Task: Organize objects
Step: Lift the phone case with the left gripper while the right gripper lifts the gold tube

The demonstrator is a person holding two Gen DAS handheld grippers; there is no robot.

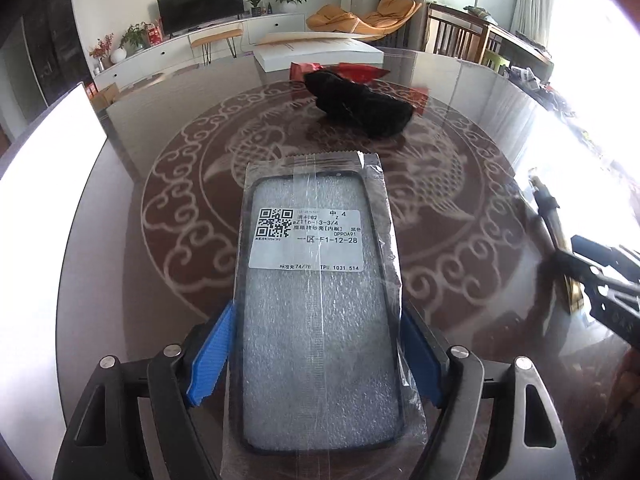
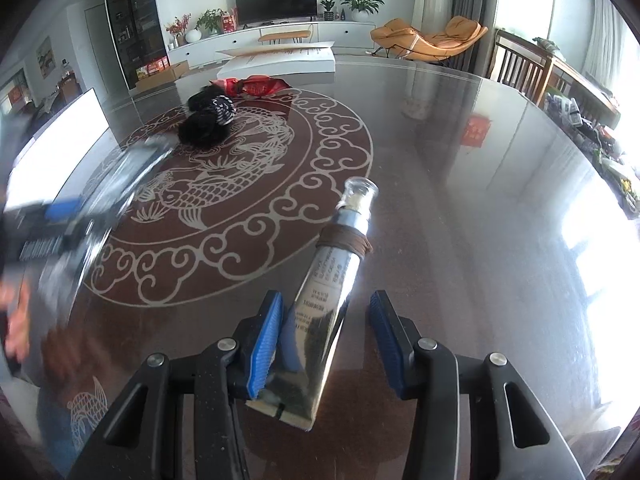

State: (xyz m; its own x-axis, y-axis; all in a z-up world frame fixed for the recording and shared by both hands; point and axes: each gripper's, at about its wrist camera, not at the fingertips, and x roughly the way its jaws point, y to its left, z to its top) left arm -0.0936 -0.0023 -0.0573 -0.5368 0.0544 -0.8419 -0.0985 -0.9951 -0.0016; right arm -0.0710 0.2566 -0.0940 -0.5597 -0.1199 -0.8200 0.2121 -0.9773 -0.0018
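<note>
L gripper [image 1: 316,356]: pads spread wide, bagged phone case [image 1: 320,300] sits between them; pads at the bag edges, can't tell if they press. R gripper [image 2: 324,340]: jaws part open, silver tube [image 2: 328,292] between them, leaning on the left pad, right pad clear of it; cap end points far. Both over the glass table [image 2: 460,200]. Black cloth [image 1: 360,108] + red packets [image 1: 360,72] lie far-centre, white box [image 1: 320,54] behind them.

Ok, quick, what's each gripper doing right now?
Left gripper: closed on the bagged phone case.
Right gripper: open; tube between its pads, touching only one.
</note>
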